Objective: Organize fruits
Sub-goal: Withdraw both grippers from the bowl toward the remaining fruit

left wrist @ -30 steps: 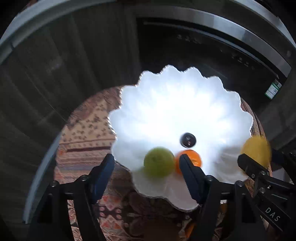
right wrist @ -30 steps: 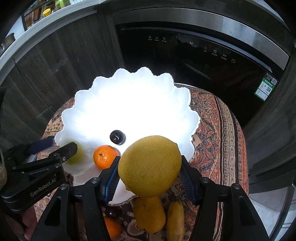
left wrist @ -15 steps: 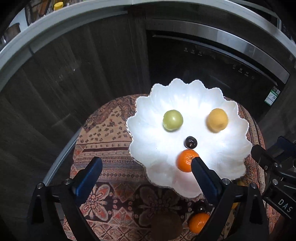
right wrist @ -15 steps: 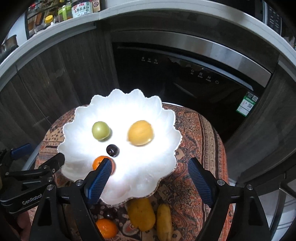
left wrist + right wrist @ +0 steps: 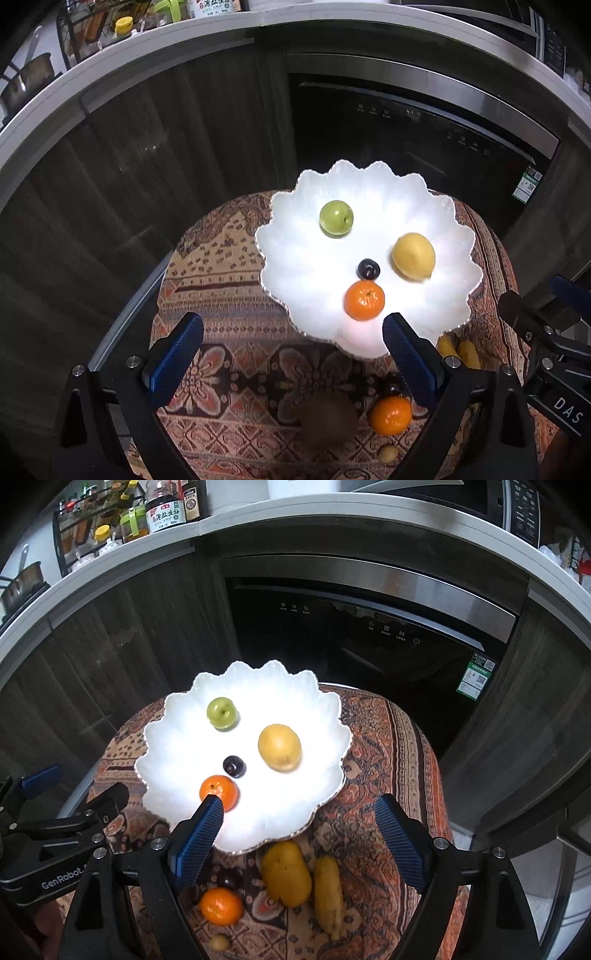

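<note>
A white scalloped plate (image 5: 295, 258) (image 5: 314, 709) sits on a patterned cloth. On it lie a green apple (image 5: 336, 218) (image 5: 221, 713), a yellow lemon (image 5: 413, 256) (image 5: 279, 747), a dark plum (image 5: 368, 268) (image 5: 234, 765) and an orange mandarin (image 5: 364, 300) (image 5: 218, 792). My left gripper (image 5: 291, 356) is open and empty, held above the plate's near-left edge. My right gripper (image 5: 299, 834) is open and empty above the plate's near edge.
On the cloth (image 5: 221, 266) (image 5: 388, 746) in front of the plate lie a second mandarin (image 5: 390, 415) (image 5: 221, 905), a kiwi (image 5: 328, 419), two yellow fruits (image 5: 286, 873) (image 5: 328, 890) and a small round fruit (image 5: 220, 942). A dark dishwasher (image 5: 369, 627) and cabinets stand behind.
My right gripper let go of the lemon onto the plate and the apple now lies further back. Both grippers pulled up and back, now wide open.
</note>
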Motion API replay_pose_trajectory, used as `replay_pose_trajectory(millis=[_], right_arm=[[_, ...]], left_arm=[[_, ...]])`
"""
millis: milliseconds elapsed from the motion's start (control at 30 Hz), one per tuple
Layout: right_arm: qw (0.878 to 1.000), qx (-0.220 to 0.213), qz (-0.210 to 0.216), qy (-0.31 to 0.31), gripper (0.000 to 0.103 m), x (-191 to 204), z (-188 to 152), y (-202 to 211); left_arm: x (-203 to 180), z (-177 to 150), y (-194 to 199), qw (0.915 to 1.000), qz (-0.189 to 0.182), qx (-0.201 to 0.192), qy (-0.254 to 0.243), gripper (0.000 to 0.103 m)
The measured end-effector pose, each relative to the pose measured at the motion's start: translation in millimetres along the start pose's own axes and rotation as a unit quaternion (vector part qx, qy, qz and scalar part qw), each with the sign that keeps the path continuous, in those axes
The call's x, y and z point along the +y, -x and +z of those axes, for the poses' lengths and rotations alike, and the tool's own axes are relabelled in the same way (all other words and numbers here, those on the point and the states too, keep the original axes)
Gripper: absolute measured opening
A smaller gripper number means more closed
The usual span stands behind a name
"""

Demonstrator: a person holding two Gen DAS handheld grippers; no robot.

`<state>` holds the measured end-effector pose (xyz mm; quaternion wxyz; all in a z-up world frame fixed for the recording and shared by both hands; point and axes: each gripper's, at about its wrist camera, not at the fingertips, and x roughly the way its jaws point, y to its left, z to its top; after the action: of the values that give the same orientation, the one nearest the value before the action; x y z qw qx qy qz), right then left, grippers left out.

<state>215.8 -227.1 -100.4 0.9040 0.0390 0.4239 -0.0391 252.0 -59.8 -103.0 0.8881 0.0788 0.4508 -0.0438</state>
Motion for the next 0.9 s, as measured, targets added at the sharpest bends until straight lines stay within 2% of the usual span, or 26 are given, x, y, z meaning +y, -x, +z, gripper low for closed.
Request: replay_pose_trajectory(millis=[367, 900], right_arm=[[1.000, 0.004, 0.001, -0.003, 0.085, -1.5, -14.9, 8.3], [0.999, 0.037, 0.000, -0.005, 0.085, -2.3, -49.1, -2.7]], left_arm=[[-0.6, -20.3, 5.0, 0.9999, -0.001, 0.010, 0.003, 0.099], [-6.4, -55.4, -14.7, 0.9990, -0.005, 0.045, 0.002, 0.098]])
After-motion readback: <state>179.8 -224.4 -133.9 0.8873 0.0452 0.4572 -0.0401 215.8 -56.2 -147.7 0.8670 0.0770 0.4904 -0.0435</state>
